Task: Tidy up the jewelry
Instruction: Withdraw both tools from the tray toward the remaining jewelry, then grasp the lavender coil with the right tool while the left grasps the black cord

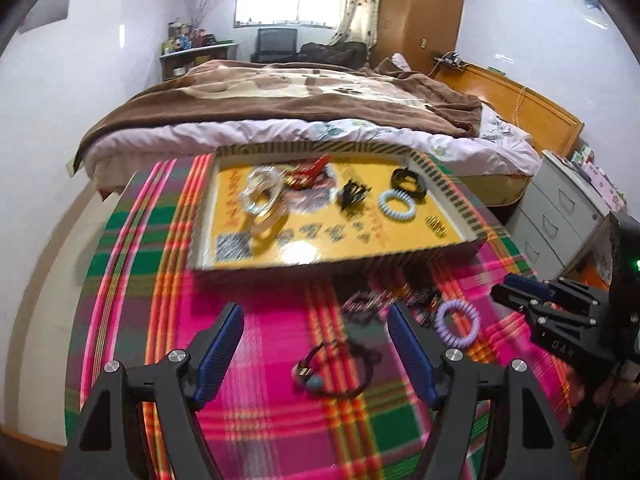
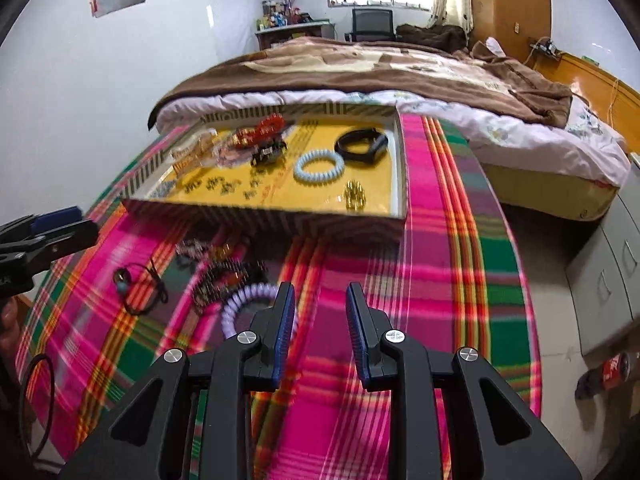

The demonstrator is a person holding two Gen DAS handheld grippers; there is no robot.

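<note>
A: How wide are the jaws on the left gripper?

B: Spread wide, with nothing between them but air. It hovers above the plaid cloth, and a black cord bracelet with a turquoise bead lies on the cloth under the gap, apart from both pads.

A: And the right gripper?

B: Its jaws stand apart too, though the gap is narrower, and they hold nothing. The left pad sits in front of a lilac coil hair tie and hides part of the ring; whether it touches it I cannot tell.

A: Where is the rest of the jewelry?

B: Some lies loose on the cloth: a blurred heap of dark beaded bracelets between the cord bracelet and the lilac tie, just in front of the box. The rest is inside the shallow yellow-bottomed box: a pale blue coil hair tie, a black wristband beside it, a black hair claw, a small gold piece, clear bangles on the left side and a red piece toward the back.

A: Is anything in the box touching either gripper?

B: No, both are well in front of it
</note>
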